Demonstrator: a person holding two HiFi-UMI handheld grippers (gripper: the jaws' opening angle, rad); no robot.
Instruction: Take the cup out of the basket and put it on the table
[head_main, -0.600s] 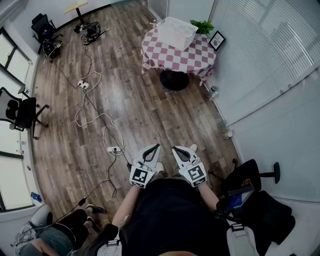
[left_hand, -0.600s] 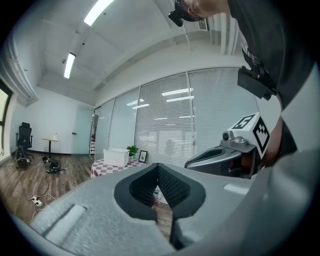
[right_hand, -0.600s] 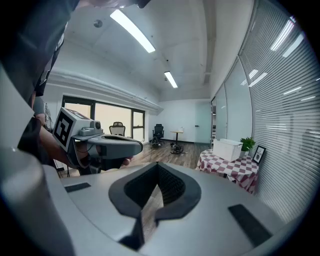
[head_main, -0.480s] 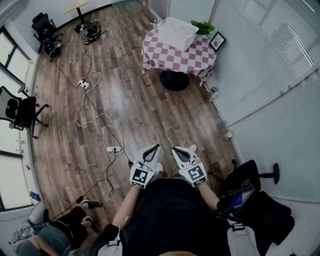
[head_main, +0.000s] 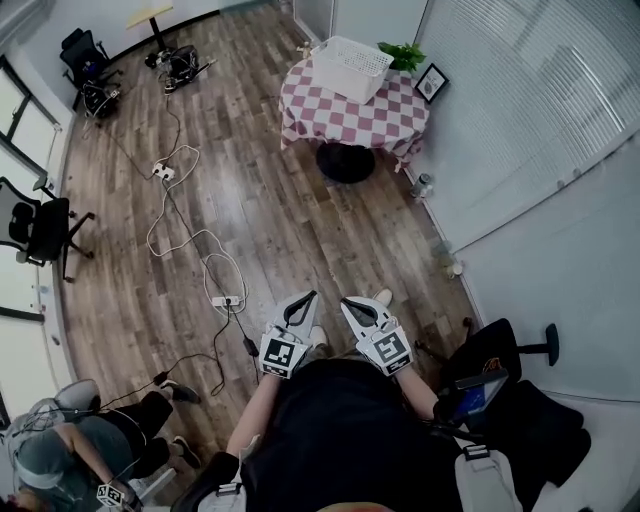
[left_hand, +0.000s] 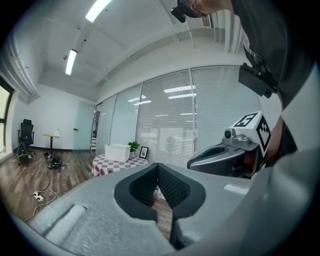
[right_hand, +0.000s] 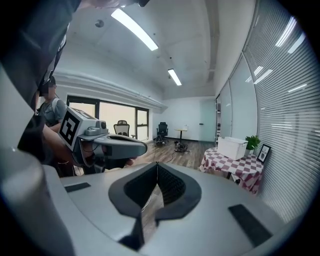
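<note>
Across the room, the basket (head_main: 352, 67) sits on the checked table (head_main: 390, 118), well apart from both grippers; the cup inside is hidden. The left gripper (head_main: 310, 296) and right gripper (head_main: 349, 302) stay clenched and empty, barely shifted, so the approach has hardly begun.

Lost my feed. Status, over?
Left hand-held gripper and right hand-held gripper shut, empty. Basket on checkered table across room; cup unseen. Corded power strip on floor, left of path.

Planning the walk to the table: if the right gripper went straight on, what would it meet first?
Likely the floor: the right gripper points slightly down, the table stands to its right.
</note>
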